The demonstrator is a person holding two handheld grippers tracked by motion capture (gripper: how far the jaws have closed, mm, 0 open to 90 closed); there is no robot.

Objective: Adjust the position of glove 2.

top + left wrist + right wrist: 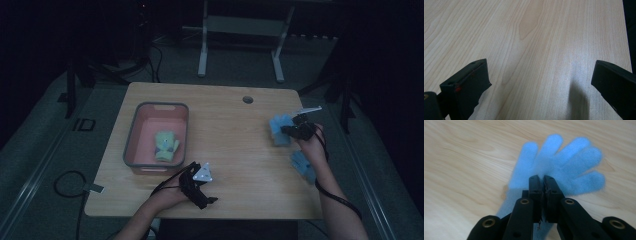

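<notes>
My right gripper is shut, its jaws pinching a fluffy blue glove whose fingers spread out beyond the tips over the wood. In the high view the right gripper sits near the table's right edge with that blue glove at its tip. A second blue glove lies on the table beside the right forearm. A green glove rests inside the pink bin. My left gripper stays near the front edge, and its jaws stand wide open over bare wood.
The wooden table has a round cable hole at the back. The grey-rimmed bin takes up its left side. Black cables trail from both grippers. A white metal frame stands on the floor behind the table.
</notes>
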